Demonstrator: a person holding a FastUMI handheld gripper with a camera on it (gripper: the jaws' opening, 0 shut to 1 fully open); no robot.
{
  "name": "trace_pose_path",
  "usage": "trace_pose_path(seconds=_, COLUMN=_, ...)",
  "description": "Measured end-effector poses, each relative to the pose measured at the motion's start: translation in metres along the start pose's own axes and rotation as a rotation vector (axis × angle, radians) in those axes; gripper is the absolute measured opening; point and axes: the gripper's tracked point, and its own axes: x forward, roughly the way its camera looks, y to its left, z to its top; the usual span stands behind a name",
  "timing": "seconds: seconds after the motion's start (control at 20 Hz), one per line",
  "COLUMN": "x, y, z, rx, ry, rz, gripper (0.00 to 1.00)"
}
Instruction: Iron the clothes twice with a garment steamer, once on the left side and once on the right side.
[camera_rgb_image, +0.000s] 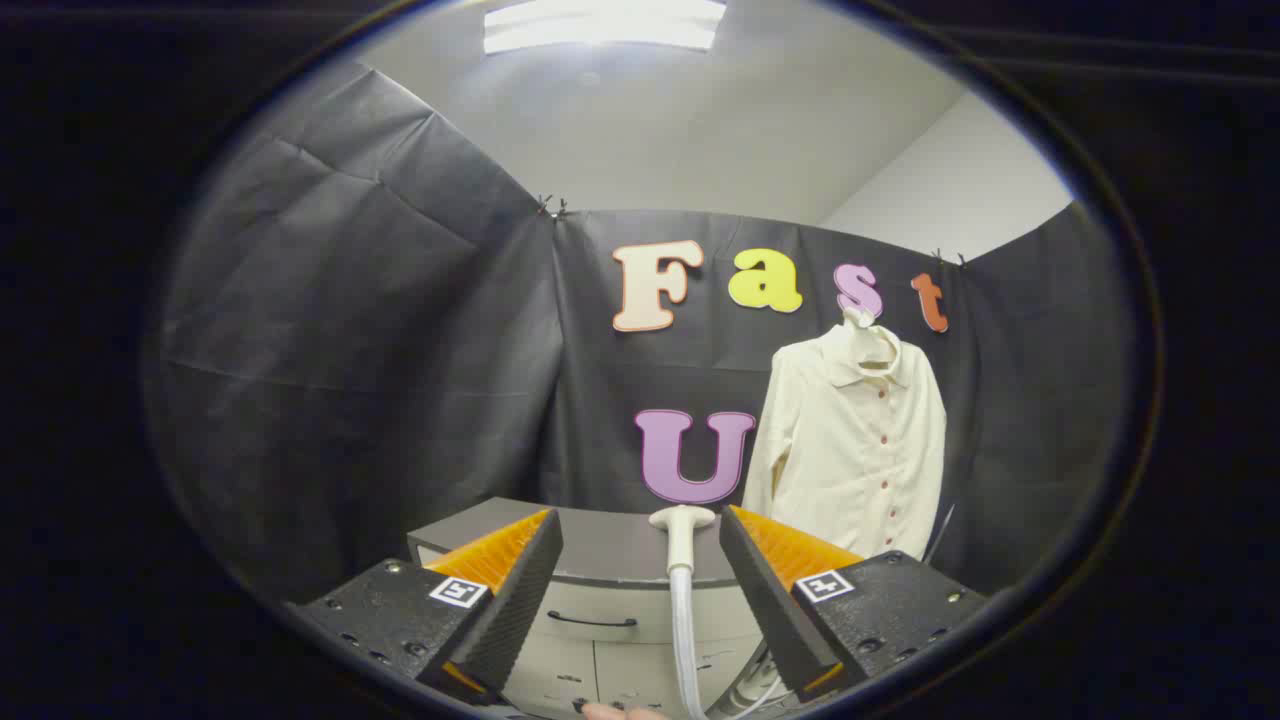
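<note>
A cream long-sleeved shirt (855, 440) with a row of dark buttons hangs on a hanger against the black cloth wall, beyond my right finger. The white steamer head (681, 535) stands upright on its pale hose (684, 640), just ahead of my fingers and nearer the right one. My gripper (640, 540) is open, with a wide gap, and neither finger touches the steamer head. The hose runs down between the fingers and out of sight below.
A grey cabinet (600, 560) with a drawer handle (594, 622) stands below the cloth wall, behind the steamer head. A fingertip of a person's hand (610, 712) shows at the bottom, under the hose. A thin cable (943, 532) hangs to the right of the shirt.
</note>
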Motion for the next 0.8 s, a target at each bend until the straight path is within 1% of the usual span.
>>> trace_pose_path(seconds=0.45, x=0.0034, y=-0.0025, z=-0.0098, rx=0.009, ry=0.018, rz=-0.007, gripper=0.96)
trace_pose_path(seconds=0.8, x=0.0030, y=-0.0025, z=-0.0094, rx=0.013, ry=0.015, rz=-0.005, gripper=0.96)
